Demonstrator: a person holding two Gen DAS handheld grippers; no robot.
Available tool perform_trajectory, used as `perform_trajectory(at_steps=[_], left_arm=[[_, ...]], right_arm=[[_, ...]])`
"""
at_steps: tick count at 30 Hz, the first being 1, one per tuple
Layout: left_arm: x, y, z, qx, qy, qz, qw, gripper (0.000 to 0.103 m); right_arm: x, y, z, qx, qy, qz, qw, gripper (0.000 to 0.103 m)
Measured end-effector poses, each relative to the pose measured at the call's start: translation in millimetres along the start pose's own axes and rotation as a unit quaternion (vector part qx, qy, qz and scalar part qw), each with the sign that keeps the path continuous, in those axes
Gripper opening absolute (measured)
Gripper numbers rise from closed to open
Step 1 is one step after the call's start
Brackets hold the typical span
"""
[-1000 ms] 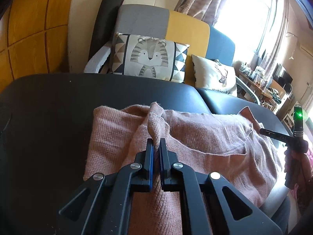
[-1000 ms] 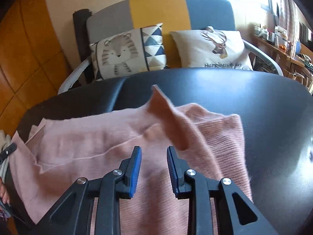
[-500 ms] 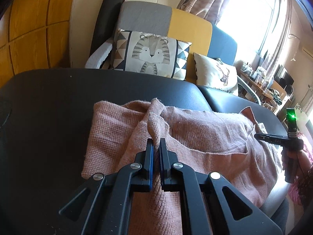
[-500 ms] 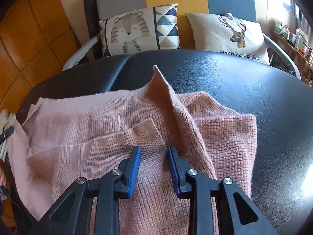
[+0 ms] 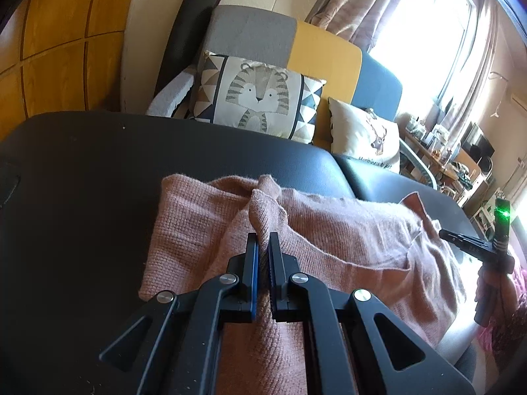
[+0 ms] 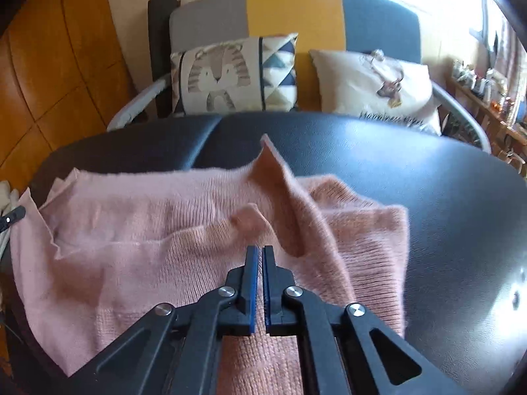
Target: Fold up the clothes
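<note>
A pink knit sweater [image 5: 346, 240] lies spread and partly folded on a black padded table [image 5: 82, 181]. My left gripper [image 5: 262, 240] is shut on a raised fold of the sweater. In the right wrist view the sweater [image 6: 148, 230] covers the table's near half. My right gripper [image 6: 258, 251] is shut on a pinched ridge of the knit near its middle. The right gripper's body [image 5: 494, 250] shows at the far right of the left wrist view, held in a hand.
Behind the table [image 6: 428, 181] stands a grey, yellow and blue sofa [image 5: 316, 52] with a tiger cushion [image 5: 260, 95] and a deer cushion [image 5: 365, 138]. A cluttered shelf [image 6: 487, 95] runs along the right. Wooden panels [image 5: 49, 49] are on the left.
My right gripper has closed from open onto the sweater's fabric. The left gripper stays shut on its fold, and its view has shifted slightly.
</note>
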State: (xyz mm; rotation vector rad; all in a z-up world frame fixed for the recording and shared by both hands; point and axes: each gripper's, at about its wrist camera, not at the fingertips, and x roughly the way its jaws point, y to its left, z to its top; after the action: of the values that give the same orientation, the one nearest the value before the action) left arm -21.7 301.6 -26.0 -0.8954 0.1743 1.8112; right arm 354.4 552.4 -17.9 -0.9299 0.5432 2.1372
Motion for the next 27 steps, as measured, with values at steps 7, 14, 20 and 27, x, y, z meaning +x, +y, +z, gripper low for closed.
perform_trajectory(at_steps=[7,14,20,27], left_arm=[[-3.2,-7.1,0.7,0.009,-0.006,-0.002,0.9999,0.005],[-7.2,-4.6,-5.6,-0.002,-0.007,-0.01,0.9999,0.005],[-14.7,-4.8,-7.4,-0.002,-0.019,-0.02,0.9996,0.005],[-19.1,-3.5,-9.5,-0.01,-0.025,-0.034,0.999,0.005]], right_arm=[[-17.5,-2.3,17.5,0.032,-0.017,0.09,0.995,0.015],[-15.6,67.5,12.3,-0.081,0.008,0.139,0.987,0.027],[-22.4,165.4,-6.1,-0.361,0.009,0.158,0.919,0.027],[8.5,218.8,-4.6,-0.488,0.08,0.163,0.854,0.027]])
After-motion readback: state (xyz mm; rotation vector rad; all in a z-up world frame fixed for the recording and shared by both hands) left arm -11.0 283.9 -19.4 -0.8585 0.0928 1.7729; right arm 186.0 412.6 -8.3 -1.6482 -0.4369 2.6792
